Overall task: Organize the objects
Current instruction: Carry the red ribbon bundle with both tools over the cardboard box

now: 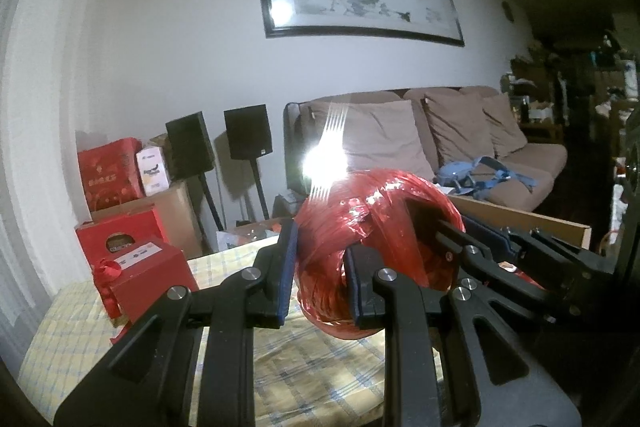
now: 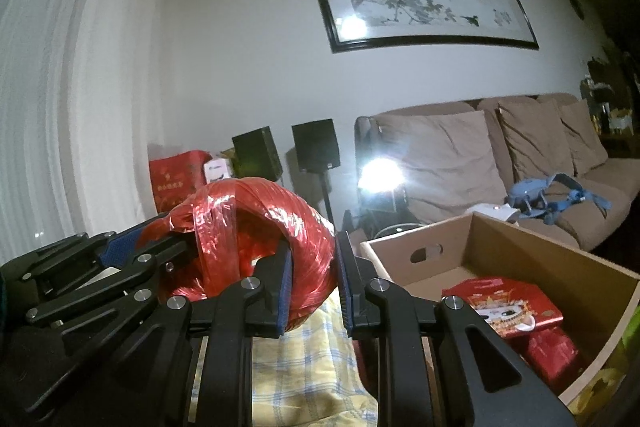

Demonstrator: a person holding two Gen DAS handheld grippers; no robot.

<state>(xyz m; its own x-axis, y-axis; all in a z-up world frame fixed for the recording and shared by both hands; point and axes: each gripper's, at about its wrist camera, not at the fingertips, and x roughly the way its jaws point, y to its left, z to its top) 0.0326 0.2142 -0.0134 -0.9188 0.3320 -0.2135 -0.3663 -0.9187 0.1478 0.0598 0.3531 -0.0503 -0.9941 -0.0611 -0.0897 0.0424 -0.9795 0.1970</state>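
A big red roll of shiny plastic twine (image 1: 376, 227), hollow in the middle, hangs over the checked tablecloth (image 1: 320, 367), held from both sides. My left gripper (image 1: 320, 277) is shut on the roll's left wall, one finger inside the hollow and one outside. My right gripper (image 1: 460, 229) grips the far right wall the same way. In the right wrist view the right gripper (image 2: 316, 287) pinches the roll (image 2: 256, 223) and the left gripper (image 2: 168, 237) comes in from the left. An open cardboard box (image 2: 520, 247) stands just right of the roll.
Red gift packages (image 2: 504, 307) lie in the box. Red gift boxes (image 1: 136, 259) stand at the table's left end, with more red boxes and a carton (image 1: 176, 203) behind them. Beyond are two black speakers (image 1: 248, 131), a bright lamp (image 2: 380, 173) and a beige sofa (image 1: 460, 139).
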